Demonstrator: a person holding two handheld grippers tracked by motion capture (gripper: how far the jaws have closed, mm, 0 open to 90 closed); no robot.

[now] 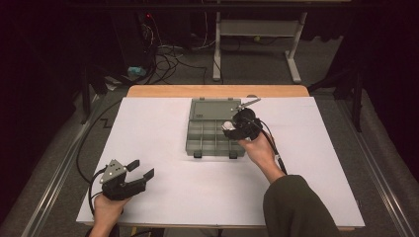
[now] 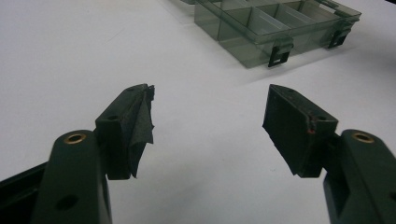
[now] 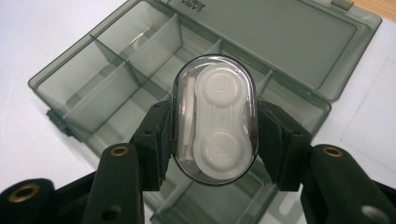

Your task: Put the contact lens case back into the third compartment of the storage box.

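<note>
Right gripper view shows the right hand-held gripper point(image 3: 212, 135) clamped on both sides of a clear oval contact-lens case point(image 3: 214, 116), held just above the open compartment box point(image 3: 116, 70) beneath it, while the left hand-held gripper point(image 2: 208, 121) hovers with jaws apart over the white worktop point(image 2: 70, 56).

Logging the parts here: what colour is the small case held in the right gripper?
Clear oval case with a white insert, seen best in the right gripper view.

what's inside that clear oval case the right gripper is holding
Inside the clear oval case, clamped by the right gripper, sits a white contact lens holder with two round caps, and a thin white stick beside it. The caps hide whatever is beneath them.
</note>
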